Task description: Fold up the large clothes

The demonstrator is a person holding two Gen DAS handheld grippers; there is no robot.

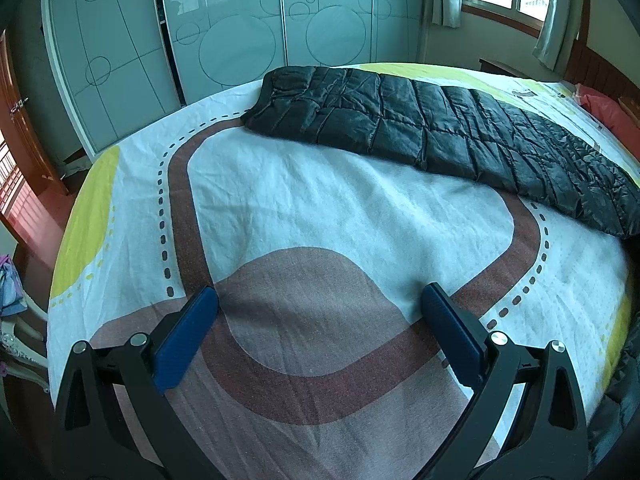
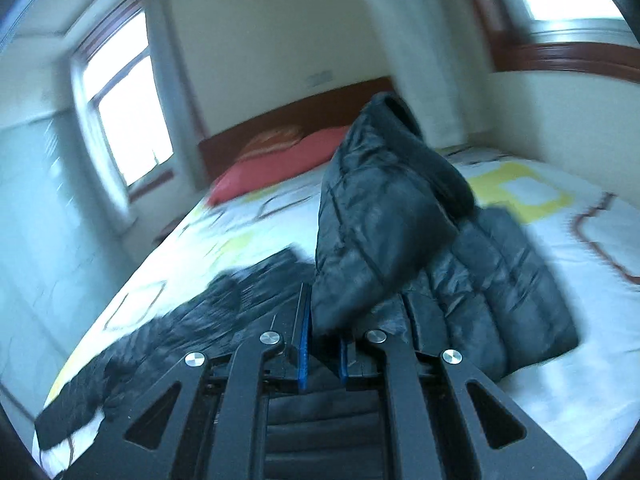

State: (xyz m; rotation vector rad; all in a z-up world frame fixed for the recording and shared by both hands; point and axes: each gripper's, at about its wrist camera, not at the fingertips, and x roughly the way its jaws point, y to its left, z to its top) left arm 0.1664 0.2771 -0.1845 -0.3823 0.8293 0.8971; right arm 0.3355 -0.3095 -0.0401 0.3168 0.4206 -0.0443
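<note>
Jacket (image 2: 384, 216) on bed (image 2: 560, 380), one flap pinched between right gripper (image 2: 324, 344) fingers and raised, likely for folding over. Left gripper (image 1: 320, 320) spread wide, empty, above sheet (image 1: 320, 208), clear of jacket.

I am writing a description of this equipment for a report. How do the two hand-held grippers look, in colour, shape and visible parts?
The left hand-held gripper has a matte black frame with triangular cut-outs, round silver pivot bolts and flat dark blue pads on its fingers. The right hand-held gripper has the same build: black linkage arms, silver bolts, brighter blue pads. No cables, markings or sleeves are visible.
</note>
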